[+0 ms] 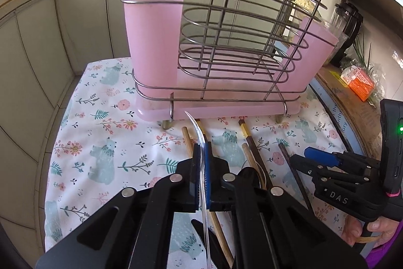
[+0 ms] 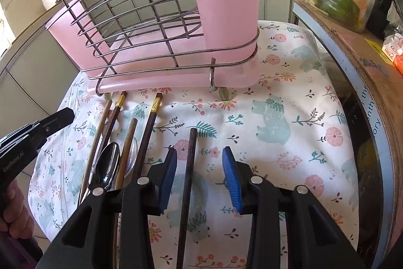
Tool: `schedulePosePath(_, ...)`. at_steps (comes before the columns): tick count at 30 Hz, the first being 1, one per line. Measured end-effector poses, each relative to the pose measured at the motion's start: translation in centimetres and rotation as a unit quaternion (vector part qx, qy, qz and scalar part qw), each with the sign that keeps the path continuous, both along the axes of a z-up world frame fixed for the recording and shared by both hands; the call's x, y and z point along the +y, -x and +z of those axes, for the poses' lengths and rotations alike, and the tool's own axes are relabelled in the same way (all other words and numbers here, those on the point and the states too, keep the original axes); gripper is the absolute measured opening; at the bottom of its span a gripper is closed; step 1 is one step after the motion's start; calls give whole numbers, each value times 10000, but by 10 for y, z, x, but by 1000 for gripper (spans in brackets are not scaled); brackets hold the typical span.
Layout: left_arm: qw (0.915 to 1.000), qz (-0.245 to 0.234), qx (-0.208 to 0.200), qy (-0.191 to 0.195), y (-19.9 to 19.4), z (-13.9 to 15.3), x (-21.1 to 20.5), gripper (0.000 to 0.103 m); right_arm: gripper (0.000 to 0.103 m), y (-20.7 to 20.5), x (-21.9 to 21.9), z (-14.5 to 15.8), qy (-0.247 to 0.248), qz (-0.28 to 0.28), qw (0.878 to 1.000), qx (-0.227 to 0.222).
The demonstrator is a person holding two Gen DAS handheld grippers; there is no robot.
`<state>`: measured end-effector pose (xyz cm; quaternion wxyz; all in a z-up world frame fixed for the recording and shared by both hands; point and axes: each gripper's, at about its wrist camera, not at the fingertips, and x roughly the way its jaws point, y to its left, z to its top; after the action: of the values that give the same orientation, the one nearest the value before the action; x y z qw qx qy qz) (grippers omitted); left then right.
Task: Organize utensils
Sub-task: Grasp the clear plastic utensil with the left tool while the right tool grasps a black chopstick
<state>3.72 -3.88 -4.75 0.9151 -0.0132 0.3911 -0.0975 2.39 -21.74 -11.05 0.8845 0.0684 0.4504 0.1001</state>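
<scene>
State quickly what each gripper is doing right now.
Left gripper: shut on the clear plastic utensil.
Right gripper: open, straddling a dark wooden chopstick.

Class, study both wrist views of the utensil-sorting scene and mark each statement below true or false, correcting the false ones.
1. The left gripper is shut on a clear plastic utensil. True.
2. The right gripper clamps a dark wooden chopstick. False: its pads stand apart, with the chopstick lying between them untouched.
3. The pink plastic cup in the wire rack holds chopsticks. False: none show in it.
4. A metal spoon lies on the floral cloth. True.
</scene>
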Motion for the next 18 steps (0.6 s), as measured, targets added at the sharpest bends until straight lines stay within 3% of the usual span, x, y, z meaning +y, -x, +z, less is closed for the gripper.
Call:
schedulePosePath(13, 9997, 77, -205, -58, 7, 7, 3, 2, 37, -1, 4, -1, 20, 26, 10000, 59)
schedulePosePath(18, 9995, 105, -277, 54, 10, 12, 9, 2, 32, -10, -6, 1, -345, 47, 9991, 250)
